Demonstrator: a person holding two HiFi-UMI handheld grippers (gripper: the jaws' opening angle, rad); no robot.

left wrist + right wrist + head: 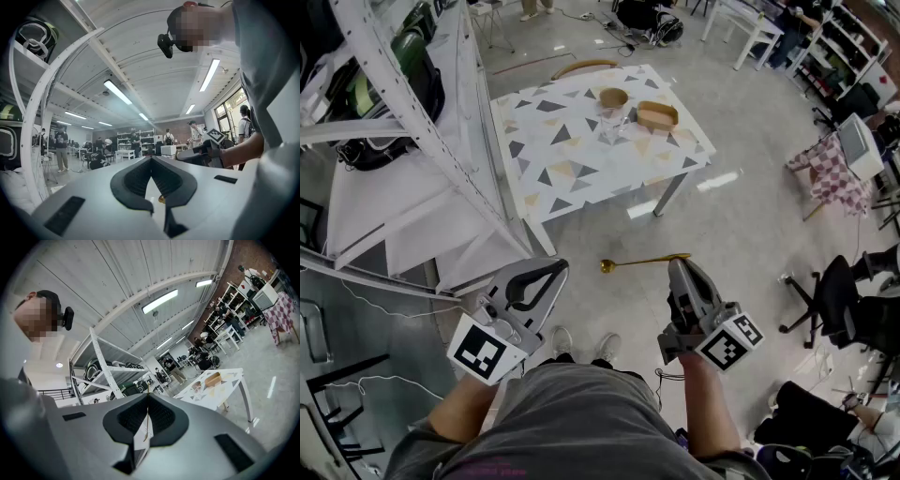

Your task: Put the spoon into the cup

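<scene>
Spoon (643, 261): gold, held about level in the air over the floor, bowl end to the left; well apart from the desk.
Right tongs (679, 267): closed on the spoon's handle end. In the right gripper view the handle (146, 420) is seen as a thin gold line pinched betw. the two pads of the tongs (149, 399).
Left tongs (561, 267): tips together, nothing clamped, as is seen in the left gripper view (151, 158). Held near the spoon bowl on its left, apart from it.
Cup (613, 97): brown, upright, mouth up, set on the far part of the desk; also seen in the right gripper view (197, 386).
Brown container (657, 116): set just right of the cup, same desk.
Desk (572, 173): white top w/ triangle pattern, ahead of the person.
Floor (741, 234): grey; a strip of it lies betw. spoon and desk.
Rack (403, 197): white shelf frame at left, close beside the desk's near-left corner.
Shoes (581, 345): seen below the spoon, betw. both tongs.
</scene>
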